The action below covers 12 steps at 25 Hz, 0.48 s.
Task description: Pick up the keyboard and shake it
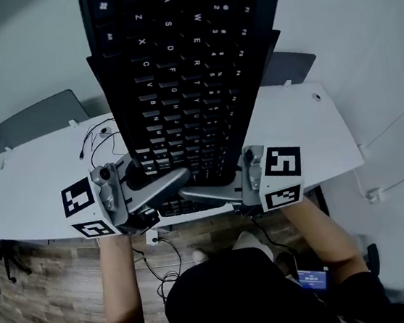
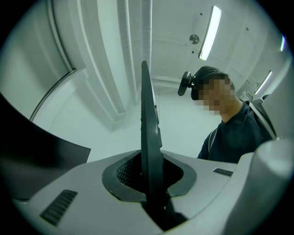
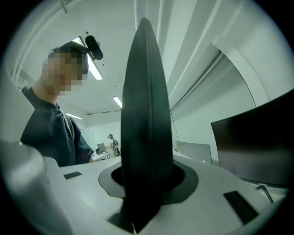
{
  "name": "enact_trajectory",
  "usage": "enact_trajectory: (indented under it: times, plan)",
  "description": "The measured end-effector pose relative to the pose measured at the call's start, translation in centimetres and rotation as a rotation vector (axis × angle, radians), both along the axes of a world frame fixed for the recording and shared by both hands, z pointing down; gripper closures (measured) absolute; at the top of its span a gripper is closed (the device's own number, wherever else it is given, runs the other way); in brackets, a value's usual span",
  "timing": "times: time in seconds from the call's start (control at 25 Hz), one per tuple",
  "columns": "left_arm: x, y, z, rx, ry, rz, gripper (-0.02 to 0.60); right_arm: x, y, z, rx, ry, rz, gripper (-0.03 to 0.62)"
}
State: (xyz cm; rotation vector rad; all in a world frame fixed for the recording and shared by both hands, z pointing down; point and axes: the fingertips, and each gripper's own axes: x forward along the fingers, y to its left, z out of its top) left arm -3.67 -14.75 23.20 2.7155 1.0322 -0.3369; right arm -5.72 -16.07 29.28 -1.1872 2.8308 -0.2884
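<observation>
One black, flat, plastic computer keyboard (image 1: pixel 191 71) is held clear of the white table (image 1: pixel 36 177). It is lifted towards the head camera, with its keys turned to the person and its length running away up the head view. Only its near end is gripped. The left hand-held gripper (image 1: pixel 168 183) is pinched tight on that end from the left; in its own view the board is seen as a thin blade rising from between the closed jaws. The right hand-held gripper (image 1: pixel 206 193) is clamped on the same end from the right, and the board's thicker edge fills the gap between its jaws.

Both grips are probably placed on one end so that the free length can be swung when the keyboard is shaken. The height above the table appears to be kept so that nothing is struck. Because the whole length hangs out beyond the pads, it is judged that the board could twist or slip in a hard shake.

Below it, a thin black cable (image 1: pixel 97 137) lies loose on the table, apart from the keyboard.
</observation>
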Motion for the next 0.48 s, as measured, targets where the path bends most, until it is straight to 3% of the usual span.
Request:
enact_trajectory:
  times: [0.48]
  plan:
    - [-0.05,0.36,0.53,-0.004,0.005,0.008,0.492,-0.02,0.54,0.51,-0.01,0.02,0.002,0.503]
